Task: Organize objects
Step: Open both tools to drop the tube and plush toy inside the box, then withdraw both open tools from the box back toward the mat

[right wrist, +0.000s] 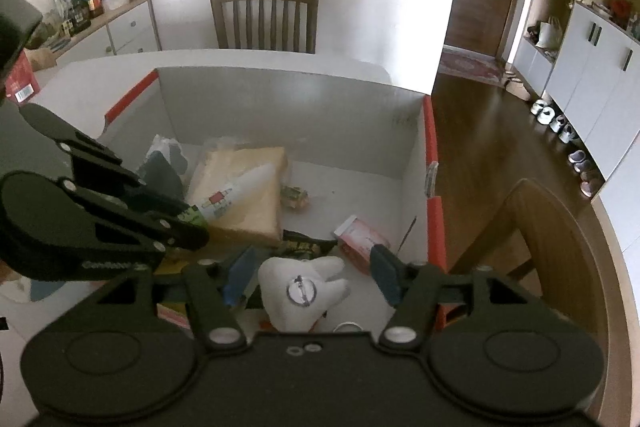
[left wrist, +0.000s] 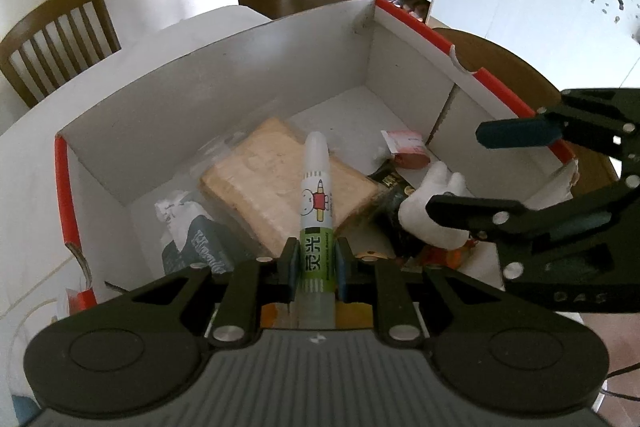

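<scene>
My left gripper (left wrist: pixel 316 263) is shut on a white and green highlighter pen (left wrist: pixel 317 203) and holds it above the open white cardboard box with red edges (left wrist: pixel 224 75). The pen also shows in the right wrist view (right wrist: pixel 236 193). My right gripper (right wrist: pixel 312 275) is open above a white tooth-shaped plush toy (right wrist: pixel 300 291) that lies in the box; the toy also shows in the left wrist view (left wrist: pixel 432 203). The right gripper shows in the left wrist view (left wrist: pixel 492 175) over the box's right side.
In the box lie a wrapped loaf of bread (left wrist: pixel 288 183), a dark packet (left wrist: pixel 204 247), a red and white packet (right wrist: pixel 360 235) and a black snack bag (right wrist: pixel 304 247). Wooden chairs (right wrist: pixel 264 15) stand around the white table (right wrist: pixel 60 83).
</scene>
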{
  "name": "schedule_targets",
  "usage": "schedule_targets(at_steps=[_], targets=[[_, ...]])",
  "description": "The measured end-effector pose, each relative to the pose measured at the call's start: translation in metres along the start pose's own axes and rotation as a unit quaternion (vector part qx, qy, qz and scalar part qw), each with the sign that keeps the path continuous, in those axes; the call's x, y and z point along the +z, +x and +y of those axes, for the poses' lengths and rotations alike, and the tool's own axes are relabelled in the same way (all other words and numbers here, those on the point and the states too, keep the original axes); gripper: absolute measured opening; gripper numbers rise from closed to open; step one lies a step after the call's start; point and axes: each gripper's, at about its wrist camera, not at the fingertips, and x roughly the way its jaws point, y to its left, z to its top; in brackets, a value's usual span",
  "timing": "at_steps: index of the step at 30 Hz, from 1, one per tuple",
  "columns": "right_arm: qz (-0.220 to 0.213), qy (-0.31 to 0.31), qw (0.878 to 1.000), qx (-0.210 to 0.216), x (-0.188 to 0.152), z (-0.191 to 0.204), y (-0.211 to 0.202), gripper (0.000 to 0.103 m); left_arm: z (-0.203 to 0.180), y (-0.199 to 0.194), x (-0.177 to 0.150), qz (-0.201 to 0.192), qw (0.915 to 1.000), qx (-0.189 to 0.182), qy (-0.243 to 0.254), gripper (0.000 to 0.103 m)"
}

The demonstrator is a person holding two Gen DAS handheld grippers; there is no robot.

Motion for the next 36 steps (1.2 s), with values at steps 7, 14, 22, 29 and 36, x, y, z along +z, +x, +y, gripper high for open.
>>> schedule_targets(at_steps=[7, 14, 22, 29, 36], targets=[[-0.012, 0.010, 1.000, 0.002, 0.002, -0.002, -0.014, 0.072, -0.004, -0.005, -0.005, -0.011, 0.9999, 0.002, 0.007, 0.023], [-0.023, 0.020, 1.000, 0.001, 0.003, 0.000, -0.031, 0.075, -0.005, -0.016, -0.010, -0.027, 0.9996, -0.003, 0.005, 0.024], [-0.038, 0.027, 0.999, 0.007, 0.003, 0.005, -0.055, 0.079, -0.012, -0.045, -0.022, -0.077, 0.9966, -0.022, 0.016, 0.072], [-0.055, 0.035, 0.998, 0.007, 0.006, 0.017, -0.075, 0.084, -0.001, -0.072, -0.035, -0.097, 0.9942, -0.045, 0.001, 0.072], [-0.068, 0.042, 0.997, -0.003, 0.009, 0.048, -0.086, 0.088, 0.028, -0.100, -0.057, -0.117, 0.9913, -0.059, -0.016, 0.075]])
